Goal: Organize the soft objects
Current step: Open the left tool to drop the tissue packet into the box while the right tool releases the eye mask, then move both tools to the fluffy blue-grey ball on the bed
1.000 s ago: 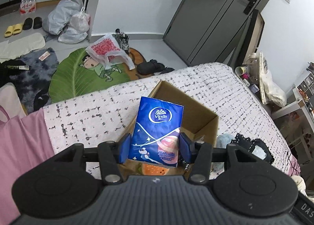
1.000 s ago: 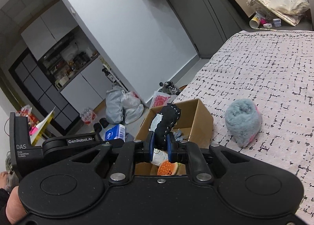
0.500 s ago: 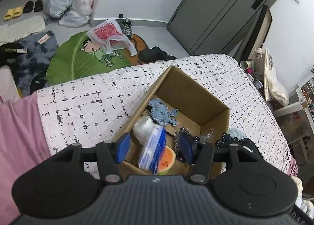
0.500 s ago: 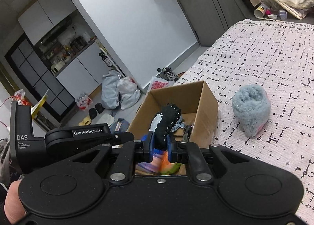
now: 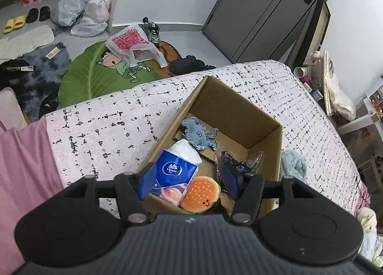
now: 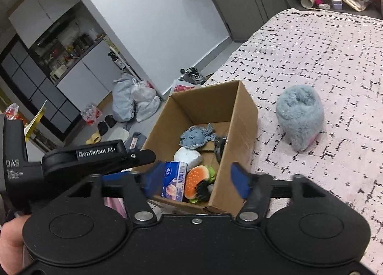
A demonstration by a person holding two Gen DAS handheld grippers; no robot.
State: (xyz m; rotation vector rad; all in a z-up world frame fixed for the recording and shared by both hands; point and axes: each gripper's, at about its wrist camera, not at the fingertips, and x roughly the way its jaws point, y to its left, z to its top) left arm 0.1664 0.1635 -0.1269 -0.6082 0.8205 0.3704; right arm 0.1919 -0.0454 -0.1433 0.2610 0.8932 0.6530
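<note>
Both the left gripper [image 5: 188,184] and right gripper [image 6: 196,179] hang spread and empty over the cardboard box [image 5: 263,119] (tissue pack [image 5: 172,179] inside) near the bed's [image 5: 95,136] foot edge.

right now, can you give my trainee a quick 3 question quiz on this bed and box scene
1. True or false: both grippers are open.
2. Where is the fluffy grey-blue plush pouch? A) in the brown cardboard box B) on the bed beside it C) in the right gripper
3. Which item in the box lies right next to the orange plush burger?

Key: 1 true. 2 B. 3 the blue Vinda tissue pack, below the left gripper.
</note>
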